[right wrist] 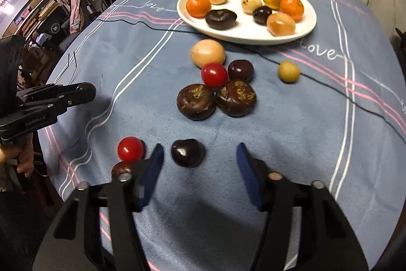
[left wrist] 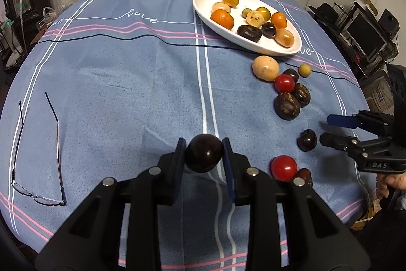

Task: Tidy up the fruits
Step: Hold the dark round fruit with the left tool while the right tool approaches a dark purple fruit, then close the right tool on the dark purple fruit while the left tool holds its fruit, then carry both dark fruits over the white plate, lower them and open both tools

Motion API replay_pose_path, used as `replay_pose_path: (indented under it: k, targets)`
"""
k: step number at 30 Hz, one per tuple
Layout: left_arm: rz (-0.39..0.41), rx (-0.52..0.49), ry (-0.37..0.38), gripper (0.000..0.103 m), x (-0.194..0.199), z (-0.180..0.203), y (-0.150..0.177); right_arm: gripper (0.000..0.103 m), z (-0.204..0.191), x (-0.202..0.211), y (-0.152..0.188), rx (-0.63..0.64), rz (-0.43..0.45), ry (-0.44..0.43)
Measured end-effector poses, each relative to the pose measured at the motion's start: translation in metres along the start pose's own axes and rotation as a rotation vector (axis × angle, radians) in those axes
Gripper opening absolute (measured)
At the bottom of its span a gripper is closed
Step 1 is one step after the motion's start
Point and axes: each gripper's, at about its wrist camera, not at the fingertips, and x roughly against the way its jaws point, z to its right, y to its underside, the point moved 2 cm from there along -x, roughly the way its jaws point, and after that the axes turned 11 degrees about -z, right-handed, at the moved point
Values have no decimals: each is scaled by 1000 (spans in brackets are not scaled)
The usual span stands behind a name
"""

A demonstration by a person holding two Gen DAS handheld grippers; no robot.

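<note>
Fruits – ten on plate, nine on cloth, one in left gripper.

- Dim indoor light from above; soft shadows under the grippers.
- Small glints on glossy fruit.
- Fisheye bends edges, corners black.
- Right view slightly blurred.

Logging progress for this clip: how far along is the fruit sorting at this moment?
Roughly halfway. Done: about ten fruits lie on the white plate. In hand: the left gripper is shut on a dark round fruit; the right gripper stands open around a dark glossy fruit, not yet gripping. Left: the cluster by the plate, including the red tomato, and a second tomato near the right gripper.
</note>
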Motion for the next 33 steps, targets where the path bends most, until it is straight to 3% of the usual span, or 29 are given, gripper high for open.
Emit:
replay_pose_path:
  k: [1,7,12,24,33]
  targets:
    - [-2,1,0,29,0,-1,1,46,-1,-3,0,1,-9,-4]
    - [-9,10,1,29,-1,-7,4,42,-18,-19,5,80,-59,-2]
    - [-18,11,2,29,-2,-9,9,34,-10,-25,2,32,-50,-17]
    - [-24,24,32,29,-13,-8,1,31,4,-5,2,26,10,2]
    - [-19,-68,64,29,-23,28,-23,31,32,15,13,-20,38,24]
